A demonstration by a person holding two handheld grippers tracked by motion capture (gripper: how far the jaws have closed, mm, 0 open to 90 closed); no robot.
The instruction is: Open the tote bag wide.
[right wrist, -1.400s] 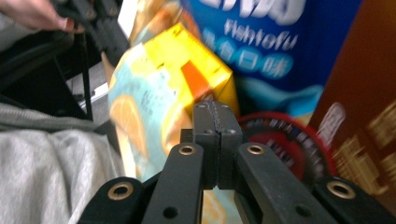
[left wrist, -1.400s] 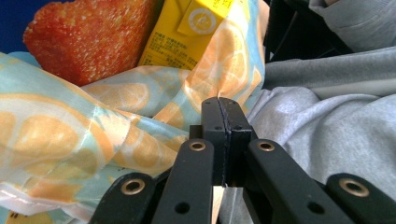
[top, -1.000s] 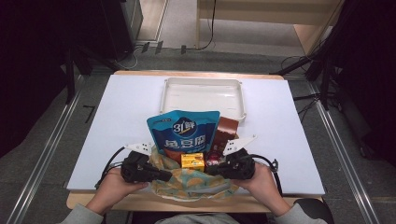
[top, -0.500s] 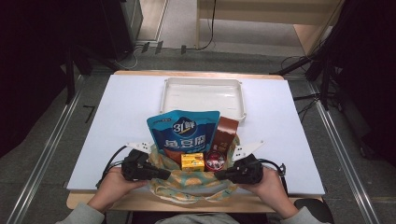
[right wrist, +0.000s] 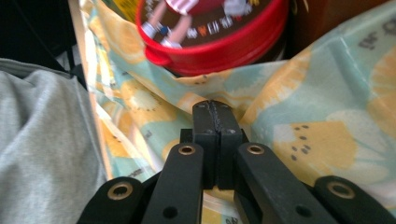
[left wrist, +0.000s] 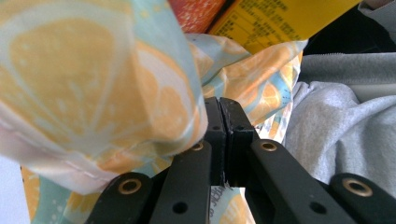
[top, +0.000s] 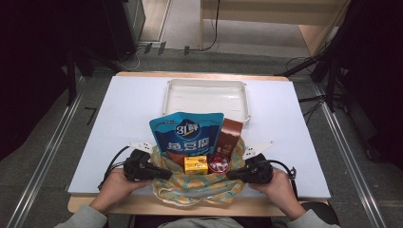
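A lemon-print cloth bag [top: 199, 187] lies open at the table's near edge. It holds a blue snack packet [top: 187, 135], a brown packet [top: 229, 135], a small yellow box [top: 196, 164] and a round red tin [top: 219, 164]. My left gripper [top: 161, 175] is shut on the bag's left rim, and the printed cloth [left wrist: 93, 70] bulges over its closed jaws [left wrist: 219, 105]. My right gripper [top: 233, 175] is shut on the right rim. In the right gripper view its jaws [right wrist: 214, 108] meet against the cloth [right wrist: 327, 116] just below the red tin [right wrist: 210, 28].
An empty white tray [top: 207, 82] stands at the back middle of the white table [top: 128, 118]. The person's grey clothing [right wrist: 42, 140] lies close behind the bag. Cables trail from both grippers along the table's front.
The right gripper has drawn a little outward to the right and toward the near edge with the rim. The left has edged slightly left, so the bag's mouth is wider.
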